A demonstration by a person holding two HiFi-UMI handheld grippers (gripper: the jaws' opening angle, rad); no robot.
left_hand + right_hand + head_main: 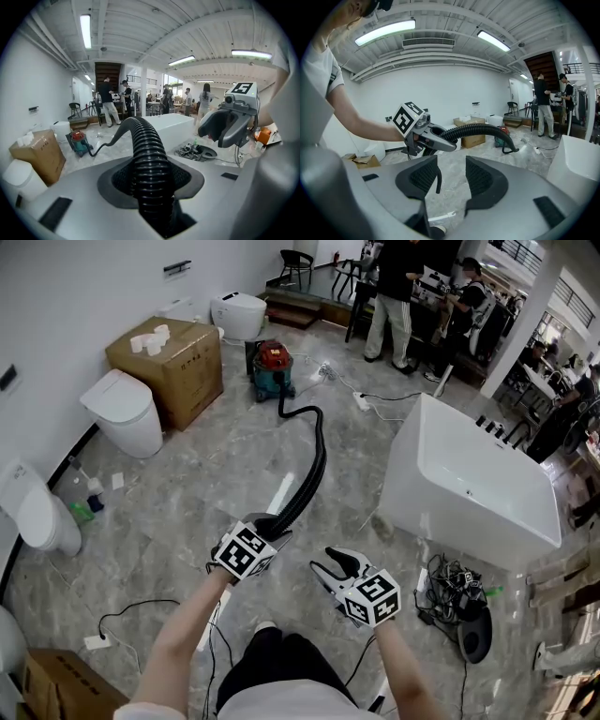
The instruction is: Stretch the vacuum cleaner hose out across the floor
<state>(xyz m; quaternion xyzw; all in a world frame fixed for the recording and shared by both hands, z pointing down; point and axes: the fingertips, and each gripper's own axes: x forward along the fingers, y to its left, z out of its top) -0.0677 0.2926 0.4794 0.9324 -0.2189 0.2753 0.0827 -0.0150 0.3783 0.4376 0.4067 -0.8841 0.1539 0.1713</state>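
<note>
1. In front of my knees, the black hose runs from my left gripper toward 12 o'clock, its long axis curving to 11 at the red-topped vacuum cleaner.
2. Grey marbled floor; white bathtub at 2 o'clock, toilet at 10.
3. My left jaws pinch the hose; my right gripper, just beside, holds nothing, jaws spread; both forearms extended.

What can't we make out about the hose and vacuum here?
- Free end of the hose: in the left gripper view it is lost below the pads of the left gripper, which is shut on it; in the head view it lies under that gripper's marker cube.
- Hose joint at the vacuum cleaner: too small in every view.
</note>
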